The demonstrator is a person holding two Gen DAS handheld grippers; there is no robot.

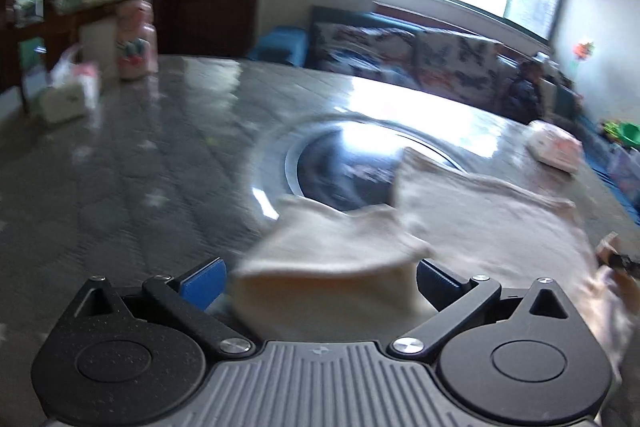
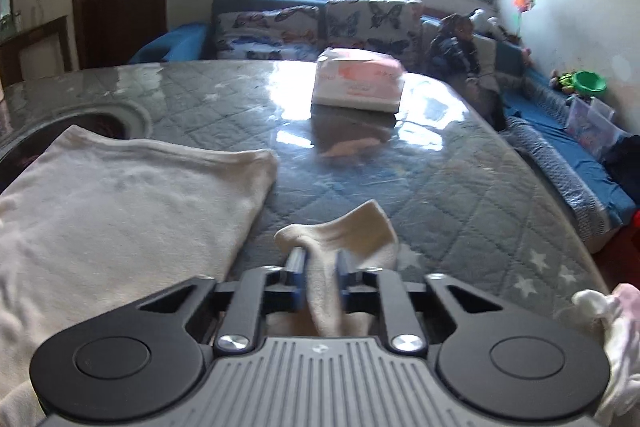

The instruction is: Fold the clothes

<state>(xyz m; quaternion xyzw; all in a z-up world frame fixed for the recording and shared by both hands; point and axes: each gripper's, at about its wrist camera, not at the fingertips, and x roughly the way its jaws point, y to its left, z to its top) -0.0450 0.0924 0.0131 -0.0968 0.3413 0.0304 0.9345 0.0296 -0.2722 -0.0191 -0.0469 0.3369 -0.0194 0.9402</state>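
Holding the cream garment (image 2: 120, 203) spread on the surface (image 2: 440, 179), your right gripper (image 2: 320, 265) is pinched on a cloth end while the left gripper (image 1: 320, 277) stands wide around a fold, so match heights and tension.

A: How does the left gripper (image 1: 320, 277) stand?

B: Low over the table (image 1: 140, 167), its two blue-padded fingers (image 1: 202, 285) spread wide apart, with a fold of the cream garment (image 1: 332, 267) lying loose between them. The view is blurred, so I cannot tell whether either pad touches the cloth.

A: And the right gripper (image 2: 320, 273)?

B: Also low over the table, nearer its right edge. Its fingers (image 2: 296, 267) are drawn close together and pinch a strip of that cream garment, which bulges out beyond the tips.
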